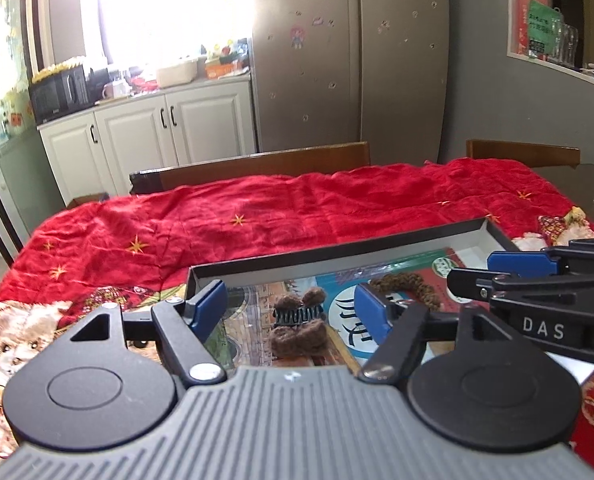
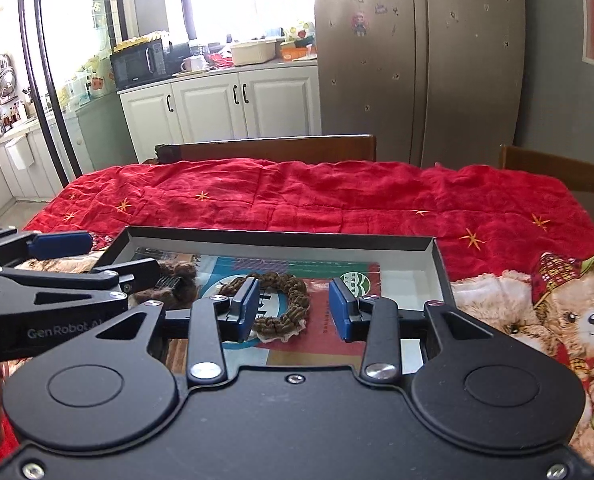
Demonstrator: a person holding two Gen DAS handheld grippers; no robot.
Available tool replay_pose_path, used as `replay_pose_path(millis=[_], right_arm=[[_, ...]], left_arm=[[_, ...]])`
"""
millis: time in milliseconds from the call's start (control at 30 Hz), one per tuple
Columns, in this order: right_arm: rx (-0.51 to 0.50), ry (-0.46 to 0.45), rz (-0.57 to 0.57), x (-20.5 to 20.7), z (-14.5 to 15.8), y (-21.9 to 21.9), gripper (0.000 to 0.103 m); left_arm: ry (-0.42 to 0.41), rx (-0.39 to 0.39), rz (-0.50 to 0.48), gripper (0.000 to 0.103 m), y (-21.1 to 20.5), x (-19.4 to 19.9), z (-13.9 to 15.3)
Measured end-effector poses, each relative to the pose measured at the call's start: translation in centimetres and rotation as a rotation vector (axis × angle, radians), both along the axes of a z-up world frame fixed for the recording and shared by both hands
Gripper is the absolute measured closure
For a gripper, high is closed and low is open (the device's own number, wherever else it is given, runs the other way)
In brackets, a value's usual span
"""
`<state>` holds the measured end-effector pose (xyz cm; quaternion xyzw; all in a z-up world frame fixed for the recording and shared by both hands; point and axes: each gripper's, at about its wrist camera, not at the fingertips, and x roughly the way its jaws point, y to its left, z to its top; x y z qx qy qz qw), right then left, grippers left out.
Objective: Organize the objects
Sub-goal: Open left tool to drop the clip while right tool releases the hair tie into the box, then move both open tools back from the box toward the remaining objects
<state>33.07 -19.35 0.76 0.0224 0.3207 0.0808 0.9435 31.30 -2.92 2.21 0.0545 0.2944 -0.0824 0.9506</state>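
Note:
A shallow black-rimmed box [image 1: 337, 250] [image 2: 281, 237] lies on the red tablecloth, its floor covered by a printed sheet. A brown fuzzy hair claw clip [image 1: 299, 322] [image 2: 177, 280] lies in its left part. A brown scrunchie [image 2: 277, 300] [image 1: 409, 286] lies in its middle. My left gripper [image 1: 291, 306] is open above the box, its fingers either side of the claw clip and apart from it. My right gripper [image 2: 295, 308] is open above the scrunchie, empty. Each gripper shows at the edge of the other's view.
The red cloth [image 1: 257, 216] with teddy-bear prints [image 2: 569, 312] covers the table. Small plush items [image 1: 565, 226] lie right of the box. Wooden chair backs [image 2: 273, 148] stand behind the table. Kitchen cabinets [image 2: 217, 104] and a fridge [image 2: 417, 60] are beyond.

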Motion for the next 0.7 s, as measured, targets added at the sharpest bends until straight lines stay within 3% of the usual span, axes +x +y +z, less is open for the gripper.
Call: replay_pose_path(millis=[700], right_arm=[[-0.045, -0.068, 0.057, -10.8, 4.4, -0.6, 0.066]], left_arm=[[-0.066, 0.018, -0.088, 0.016, 0.7, -9.6, 3.0]])
